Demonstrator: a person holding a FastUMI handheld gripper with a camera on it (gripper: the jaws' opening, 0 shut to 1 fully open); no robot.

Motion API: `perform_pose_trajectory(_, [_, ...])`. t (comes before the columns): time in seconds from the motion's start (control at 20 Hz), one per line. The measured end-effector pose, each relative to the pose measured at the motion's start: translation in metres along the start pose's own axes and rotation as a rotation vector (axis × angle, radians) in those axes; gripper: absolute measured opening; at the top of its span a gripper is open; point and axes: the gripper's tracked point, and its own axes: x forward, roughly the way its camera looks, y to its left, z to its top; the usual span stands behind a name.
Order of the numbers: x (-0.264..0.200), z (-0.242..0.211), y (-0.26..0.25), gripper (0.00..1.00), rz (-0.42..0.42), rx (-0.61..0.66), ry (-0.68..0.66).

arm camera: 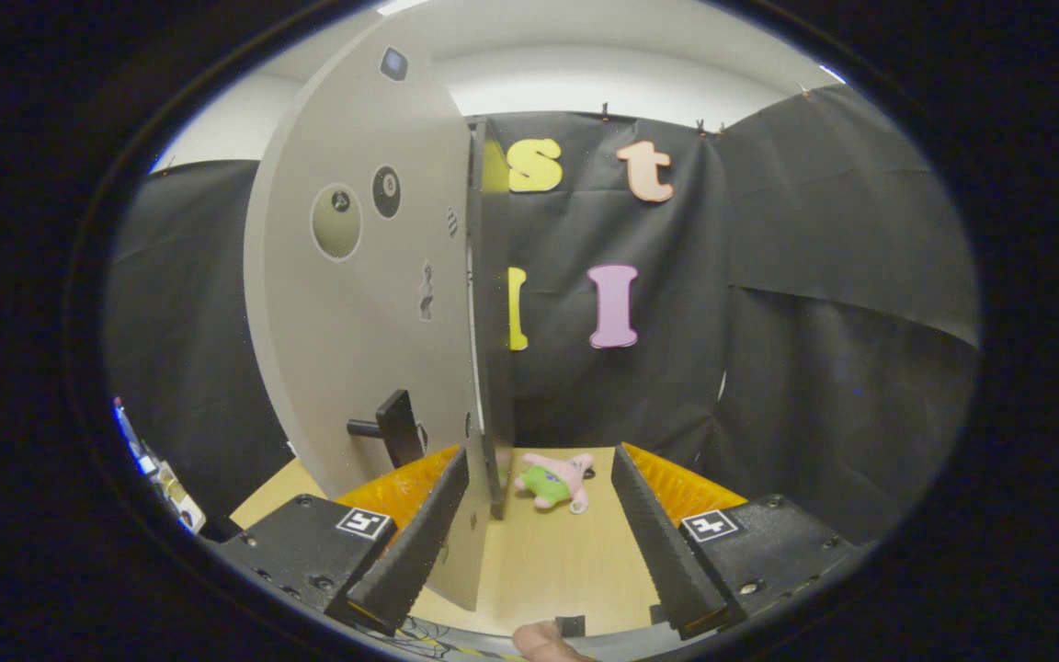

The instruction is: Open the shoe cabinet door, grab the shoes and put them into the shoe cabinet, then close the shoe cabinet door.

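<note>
The gripper (539, 524) stands wide open at the bottom of the frame, holding nothing; the grey shoe cabinet door (364, 303) rises edge-on between its fingers, nearer the left one, filling the centre-left; the door bears round stickers and a dark handle (396, 428) low down; beyond the fingers a pink and green plush toy (555, 481) lies on the wooden table (548, 561), lower centre.

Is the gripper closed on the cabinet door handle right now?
No, the gripper is open, its fingers straddling the door edge, with the handle untouched beyond its left finger.
</note>
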Motion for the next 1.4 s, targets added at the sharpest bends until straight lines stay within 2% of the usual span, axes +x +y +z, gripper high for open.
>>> perform_pose_trajectory(0.2, [0.001,0.0,0.027,0.92,0.068,-0.006,-0.02])
perform_pose_trajectory(0.35, [0.004,-0.006,0.056,0.92,0.144,-0.001,-0.006])
perform_pose_trajectory(0.65, [0.007,-0.007,0.113,0.92,0.206,0.001,-0.006])
perform_pose_trajectory(0.85, [0.022,-0.006,0.133,0.92,0.172,-0.008,0.001])
perform_pose_trajectory(1.15, [0.041,0.002,0.166,0.92,0.116,0.052,0.01])
perform_pose_trajectory(1.4, [0.06,0.008,0.209,0.92,0.112,-0.015,-0.004])
